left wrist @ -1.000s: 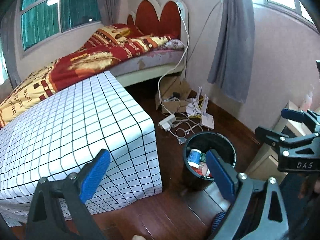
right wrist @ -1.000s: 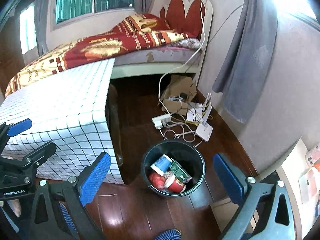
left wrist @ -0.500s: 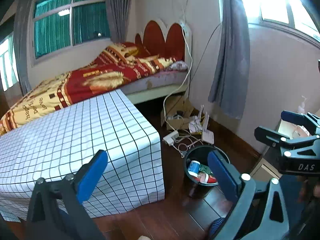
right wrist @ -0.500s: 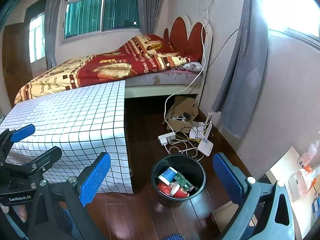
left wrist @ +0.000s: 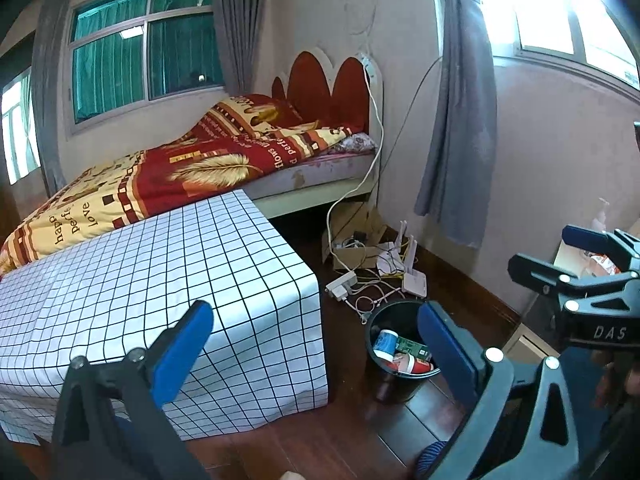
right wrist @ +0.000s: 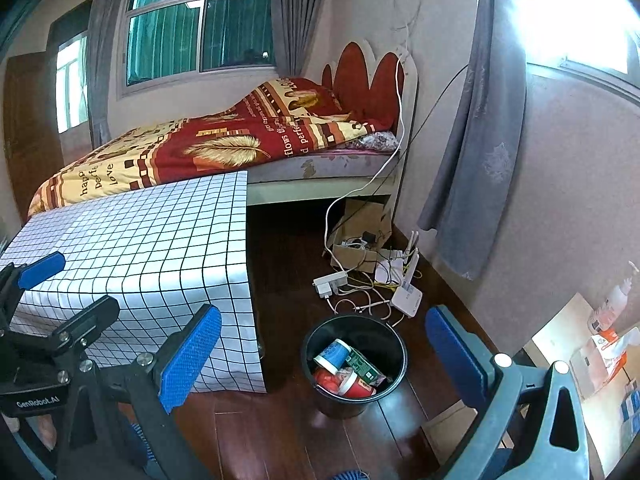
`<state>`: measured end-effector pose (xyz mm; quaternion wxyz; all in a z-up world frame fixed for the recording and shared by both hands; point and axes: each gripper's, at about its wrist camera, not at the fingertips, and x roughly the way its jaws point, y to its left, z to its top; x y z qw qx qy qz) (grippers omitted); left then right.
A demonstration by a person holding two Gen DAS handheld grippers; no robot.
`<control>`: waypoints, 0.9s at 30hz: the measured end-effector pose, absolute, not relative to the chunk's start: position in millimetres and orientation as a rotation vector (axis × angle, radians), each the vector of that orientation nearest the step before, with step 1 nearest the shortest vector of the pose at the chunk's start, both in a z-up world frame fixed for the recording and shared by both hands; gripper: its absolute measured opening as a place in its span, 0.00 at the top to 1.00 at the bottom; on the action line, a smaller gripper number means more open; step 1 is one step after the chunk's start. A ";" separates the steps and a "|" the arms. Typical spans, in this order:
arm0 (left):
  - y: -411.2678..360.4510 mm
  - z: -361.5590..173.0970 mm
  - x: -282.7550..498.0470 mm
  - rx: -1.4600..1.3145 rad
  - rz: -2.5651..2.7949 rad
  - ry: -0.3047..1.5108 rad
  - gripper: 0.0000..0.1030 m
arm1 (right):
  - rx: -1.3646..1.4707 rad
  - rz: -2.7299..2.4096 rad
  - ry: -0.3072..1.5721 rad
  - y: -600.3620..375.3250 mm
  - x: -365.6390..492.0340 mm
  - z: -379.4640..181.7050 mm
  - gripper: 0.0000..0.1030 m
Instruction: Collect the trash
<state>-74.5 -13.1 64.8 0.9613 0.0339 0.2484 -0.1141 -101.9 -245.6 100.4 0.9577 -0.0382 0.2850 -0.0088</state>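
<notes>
Both claws have risen since a second ago, jaws apart, empty; the left claw point(left wrist: 312, 344) has just opened wider. At 6 o'clock of the right claw point(right wrist: 322, 350), the bin point(right wrist: 390, 344) of trash point(right wrist: 344, 368) stands beside the checked tabletop point(right wrist: 140, 240), cables point(right wrist: 360, 296) at its 12.

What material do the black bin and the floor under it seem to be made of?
The black bin looks like smooth moulded plastic: thin rim, dull sheen. The floor seems to be varnished dark red wood or laminate: plank seams and glossy reflections show.
</notes>
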 end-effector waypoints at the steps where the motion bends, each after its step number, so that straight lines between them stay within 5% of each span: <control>1: -12.5 64.3 -75.3 0.070 -0.230 0.503 0.00 | -0.077 -0.018 0.579 -246.2 -102.0 100.2 0.00; 27: -10.1 65.9 -79.9 0.085 -0.230 0.496 0.00 | -0.070 -0.025 0.587 -250.7 -103.0 97.5 0.00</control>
